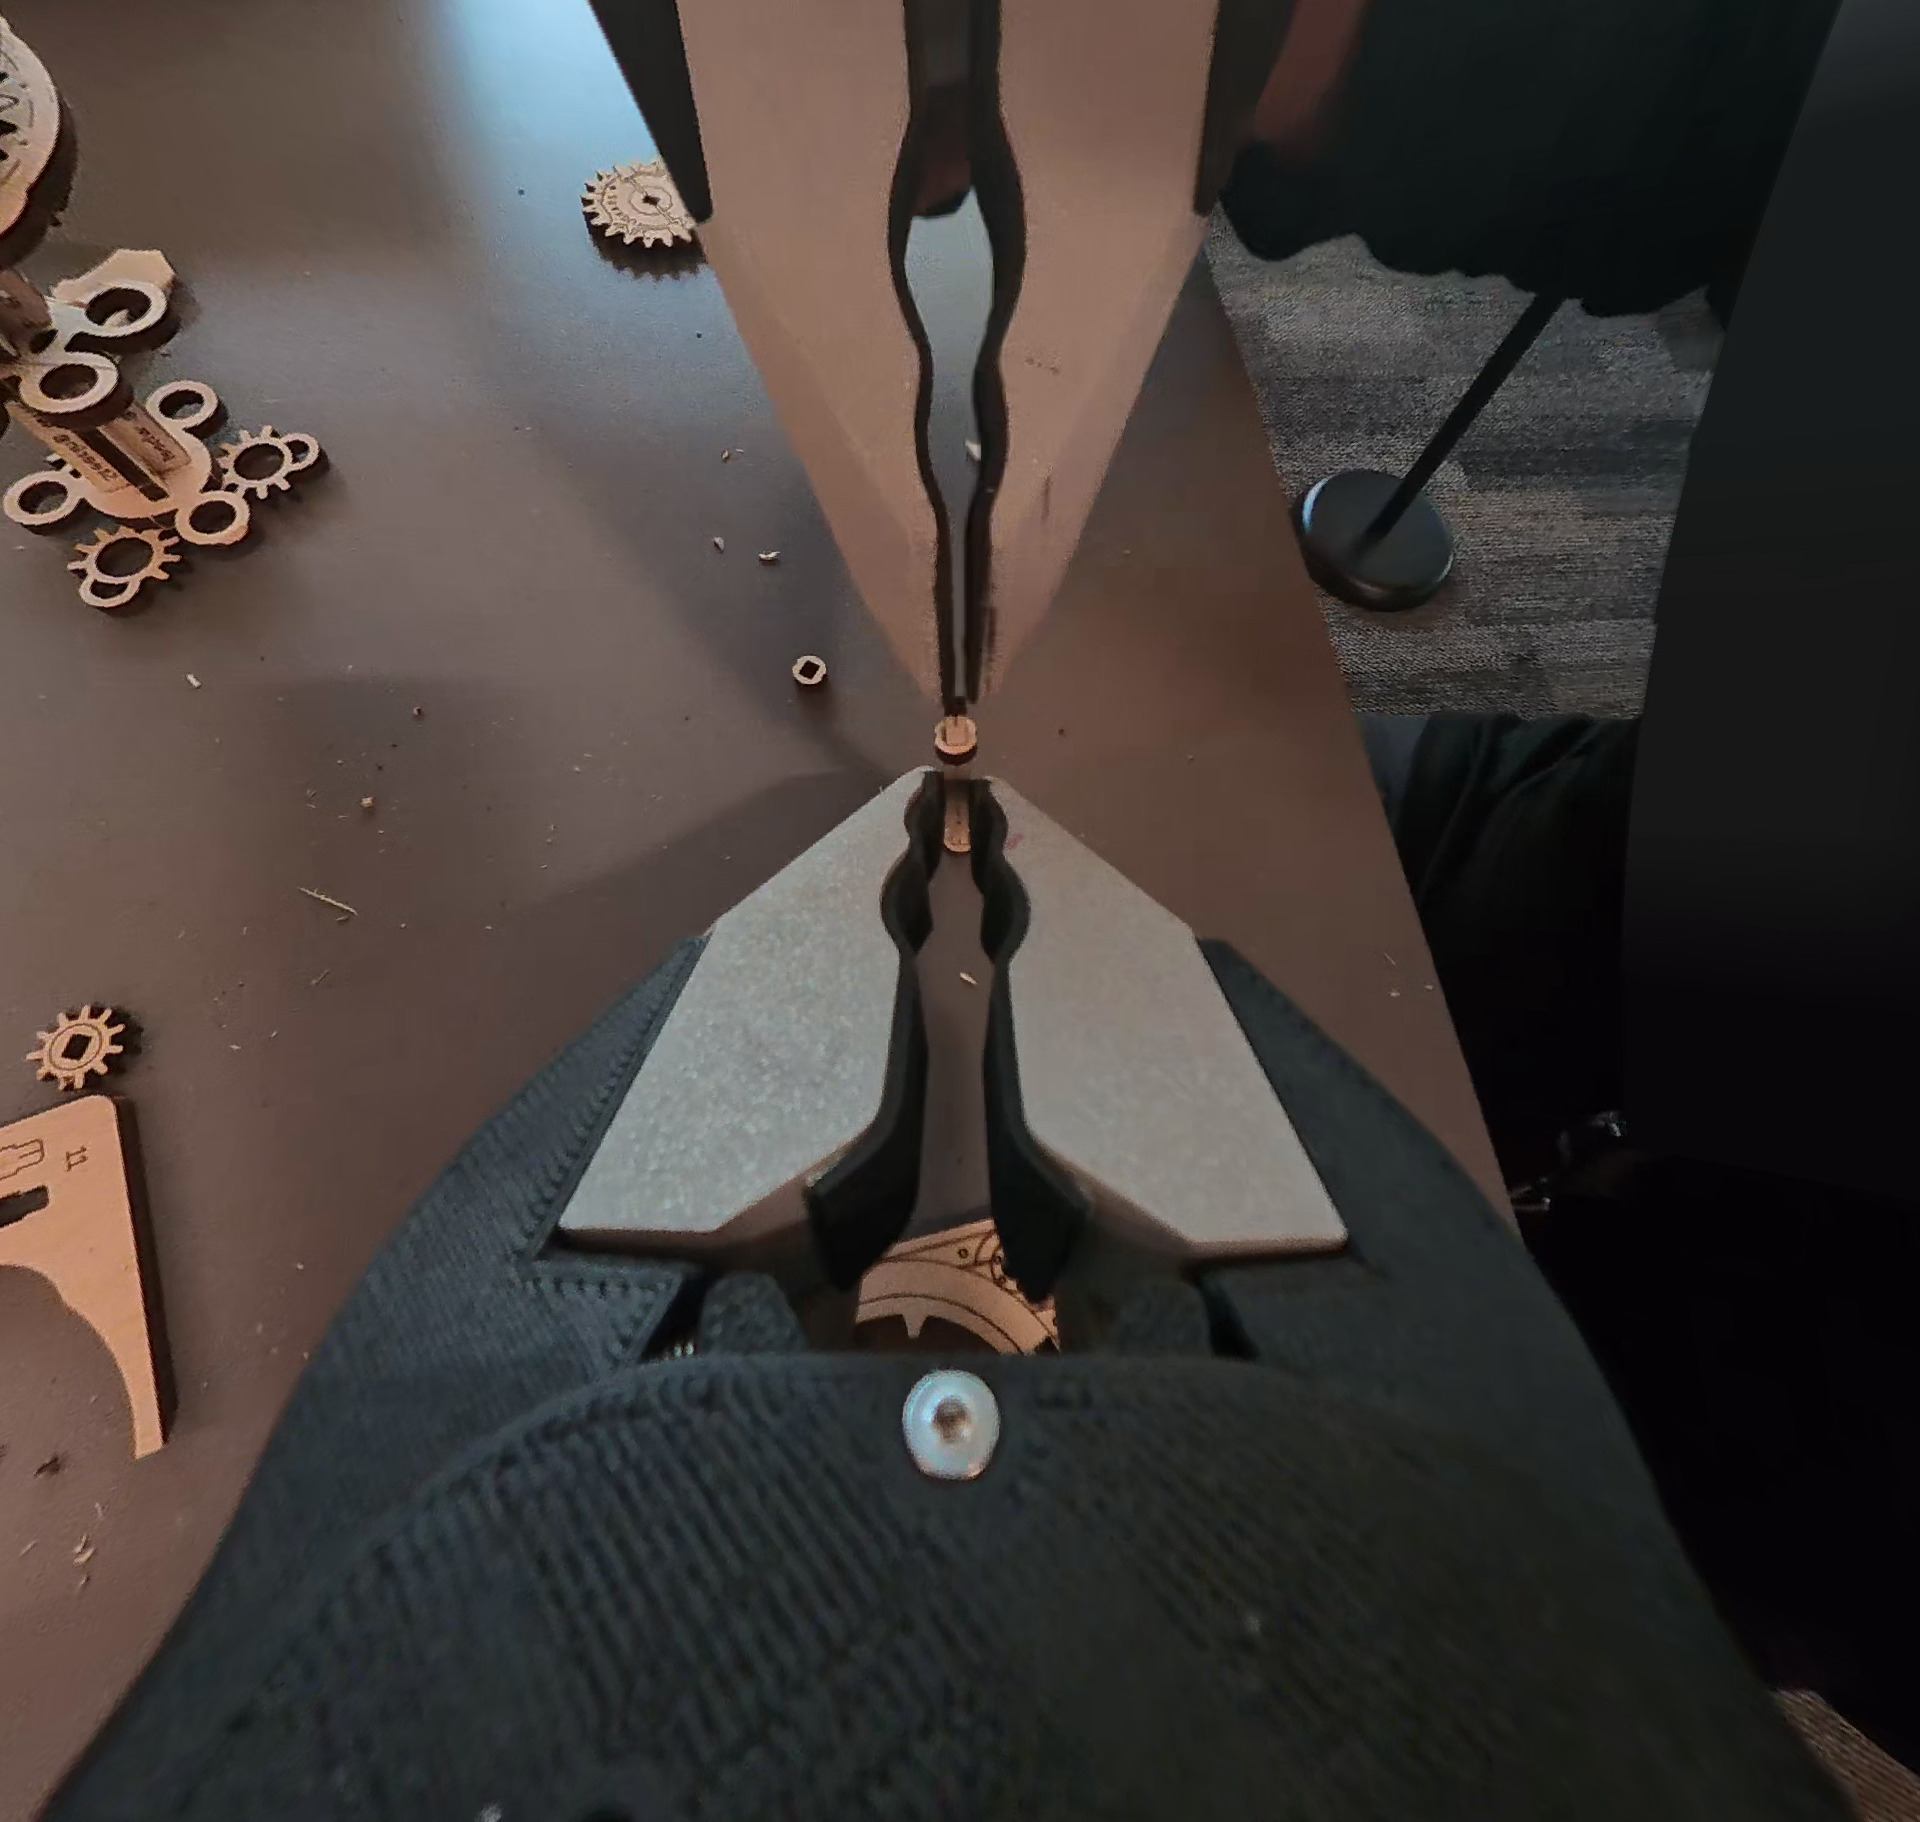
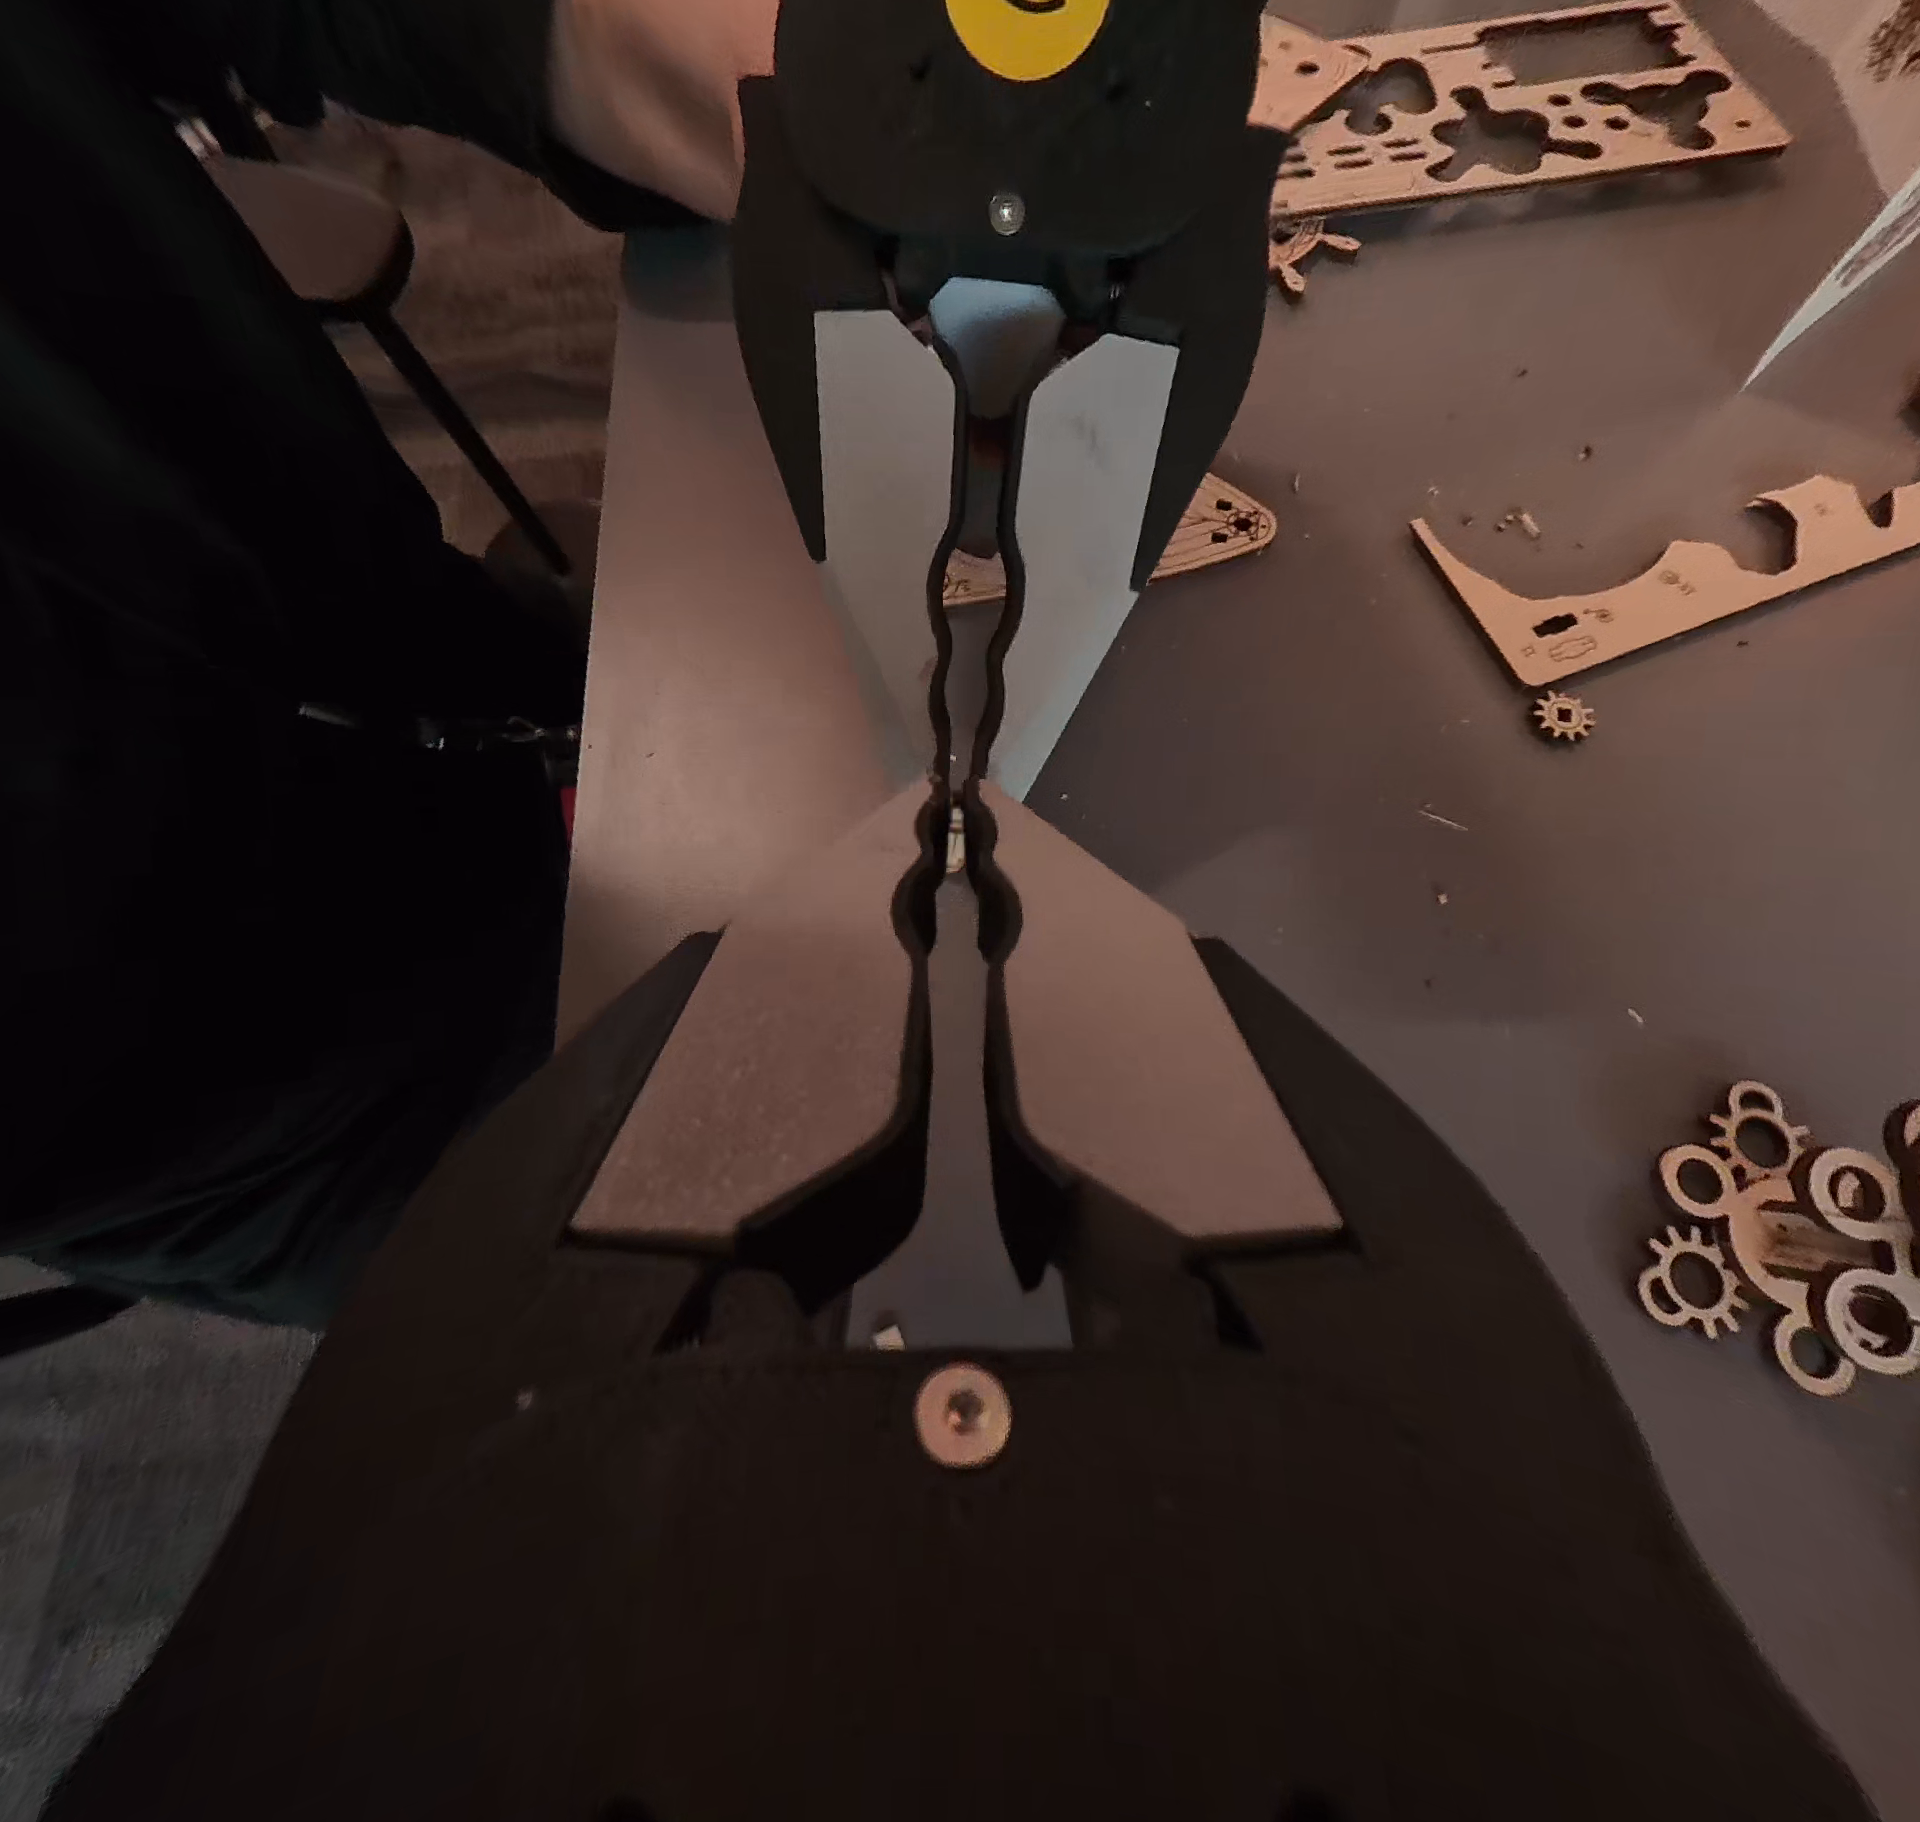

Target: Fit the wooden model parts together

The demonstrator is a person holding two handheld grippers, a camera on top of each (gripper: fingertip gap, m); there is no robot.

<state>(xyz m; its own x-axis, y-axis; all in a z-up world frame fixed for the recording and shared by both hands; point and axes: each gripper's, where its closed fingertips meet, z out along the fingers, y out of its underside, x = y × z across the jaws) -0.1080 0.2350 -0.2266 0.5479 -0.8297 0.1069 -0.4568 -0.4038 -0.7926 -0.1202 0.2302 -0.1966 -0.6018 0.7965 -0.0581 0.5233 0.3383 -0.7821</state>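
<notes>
My two grippers meet tip to tip above the dark table (image 1: 468,733). In the left wrist view my left gripper (image 1: 954,785) is shut on a small wooden peg (image 1: 954,825). My right gripper (image 1: 958,700) comes in from the top, shut on a tiny wooden ring (image 1: 954,739) just in front of the peg. In the right wrist view my right gripper (image 2: 954,822) pinches the small pale piece (image 2: 954,850). The left gripper (image 2: 954,780), which has a yellow smiley disc, faces it. Whether peg and ring touch is too small to tell.
A built wooden gear assembly (image 1: 125,442) (image 2: 1787,1242) stands on the table. Loose gears (image 1: 636,203) (image 1: 78,1045) (image 2: 1562,716), a small washer (image 1: 808,671) and punched-out sheets (image 1: 73,1273) (image 2: 1507,120) (image 2: 1662,588) lie around. The table edge (image 1: 1351,733) runs close on one side, with carpet and a black stand base (image 1: 1371,541) below. The tips of both grippers are at nearly the same place.
</notes>
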